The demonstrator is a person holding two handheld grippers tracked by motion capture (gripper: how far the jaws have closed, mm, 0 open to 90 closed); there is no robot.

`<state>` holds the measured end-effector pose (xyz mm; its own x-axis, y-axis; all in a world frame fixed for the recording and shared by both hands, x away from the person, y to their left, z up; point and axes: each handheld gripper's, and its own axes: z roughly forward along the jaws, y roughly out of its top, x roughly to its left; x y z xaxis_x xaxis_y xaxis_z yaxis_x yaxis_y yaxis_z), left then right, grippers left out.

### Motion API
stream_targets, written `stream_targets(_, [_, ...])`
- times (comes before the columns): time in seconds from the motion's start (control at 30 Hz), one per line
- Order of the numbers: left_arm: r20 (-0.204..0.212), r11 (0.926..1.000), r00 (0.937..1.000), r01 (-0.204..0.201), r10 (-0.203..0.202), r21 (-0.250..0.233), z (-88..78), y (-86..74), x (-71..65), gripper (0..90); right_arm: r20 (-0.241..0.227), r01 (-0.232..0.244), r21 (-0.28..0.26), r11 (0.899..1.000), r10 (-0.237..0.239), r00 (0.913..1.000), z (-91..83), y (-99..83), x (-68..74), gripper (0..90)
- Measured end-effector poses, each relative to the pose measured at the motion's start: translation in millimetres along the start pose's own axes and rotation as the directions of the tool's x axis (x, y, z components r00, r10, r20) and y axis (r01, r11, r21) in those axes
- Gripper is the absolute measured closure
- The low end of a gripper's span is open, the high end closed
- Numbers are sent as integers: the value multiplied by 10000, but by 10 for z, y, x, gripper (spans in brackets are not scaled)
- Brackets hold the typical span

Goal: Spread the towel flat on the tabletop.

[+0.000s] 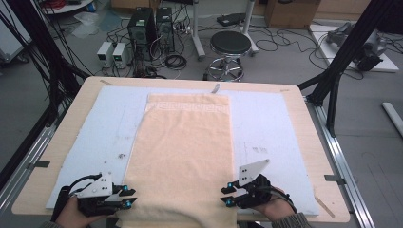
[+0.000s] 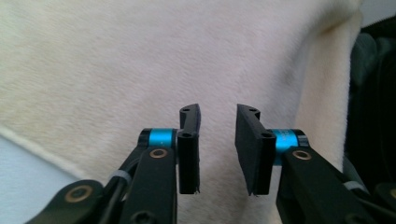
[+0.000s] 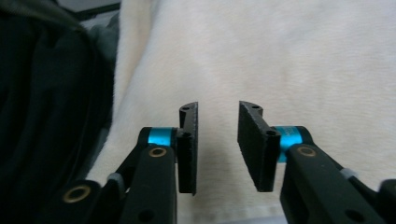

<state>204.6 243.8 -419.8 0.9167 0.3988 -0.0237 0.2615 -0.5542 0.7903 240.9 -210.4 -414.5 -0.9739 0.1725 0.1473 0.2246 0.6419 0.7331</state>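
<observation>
Both grippers, left gripper (image 1: pixel 127 197) and right gripper (image 1: pixel 229 195), gape empty beside the towel (image 1: pixel 185 142) on the mat (image 1: pixel 266 123).

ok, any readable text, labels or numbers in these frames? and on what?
None readable.
Towel: woven key-pattern band at its far end, no lettering.
Two small boxes on the floor: lit front panels too small to read.
Cardboard box: nothing legible.

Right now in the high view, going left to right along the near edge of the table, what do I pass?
Left gripper → cream towel → right gripper, all over the pale blue mat on the wooden table. Both grippers' jaws stand apart with nothing pinched between them.
</observation>
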Motion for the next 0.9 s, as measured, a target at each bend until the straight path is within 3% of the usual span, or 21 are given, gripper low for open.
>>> stream_targets(0.2, [-527,9988,9983,232,-254,-421,-16,74,126,605,734,-488,-621,9969,533,9959,-35,34,-170,526])
stream_targets(0.37, [-965,9958,9931,596,-663,-701,1,146,264,526,1235,-1073,-1117,9879,1210,9849,-50,90,-349,366])
stream_targets(0.53, [-1215,9906,9867,968,-1082,-968,31,226,396,438,1719,-1528,-1495,9769,1778,9689,-85,117,-503,289])
stream_targets(0.7, [-1543,9873,9805,1039,-1219,-1201,48,343,502,358,2254,-1904,-1783,9654,2284,9471,-120,154,-664,223])
stream_targets(0.8, [-1786,9855,9765,966,-1211,-1397,30,433,559,345,2037,-2189,-1788,9592,2538,9456,-120,238,-762,203])
stream_targets(0.9, [-2002,9830,9719,922,-1235,-1590,-2,513,627,340,2167,-1912,-1650,9676,2246,9501,-102,375,-835,199])
